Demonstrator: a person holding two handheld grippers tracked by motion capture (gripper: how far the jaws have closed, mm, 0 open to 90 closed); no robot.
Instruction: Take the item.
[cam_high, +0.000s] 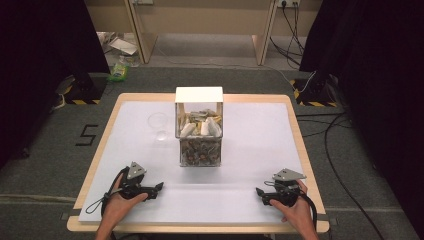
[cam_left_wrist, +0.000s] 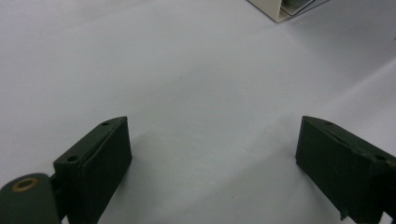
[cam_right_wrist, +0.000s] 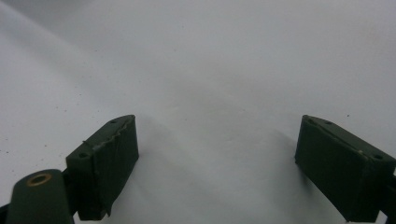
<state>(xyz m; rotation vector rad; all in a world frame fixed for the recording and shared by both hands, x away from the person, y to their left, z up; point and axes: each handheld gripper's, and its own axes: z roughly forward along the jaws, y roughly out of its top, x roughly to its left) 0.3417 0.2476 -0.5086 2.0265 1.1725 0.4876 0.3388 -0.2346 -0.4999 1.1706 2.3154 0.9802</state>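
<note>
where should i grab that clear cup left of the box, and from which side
Take the clear cup by its rim, one jaw inside and one outside, coming from above on its left or near side. It appears to stand upright with an open mouth, and the box crowds its right. The left gripper, jaws open, looks nearer.

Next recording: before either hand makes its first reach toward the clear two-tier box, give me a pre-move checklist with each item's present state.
1. Left tongs open, nothing between them: ok; the left gripper view shows bare white surface between the jaws.
2. Right tongs open and empty: ok.
3. Two-tier box upright at the middle of the table: ok.
4. Clear glass standing left of the box, apart from it: ok.
5. Path from both tongs to the box free of things: ok.
6. Box open on some side for reaching the packets inside: cannot tell.
</note>
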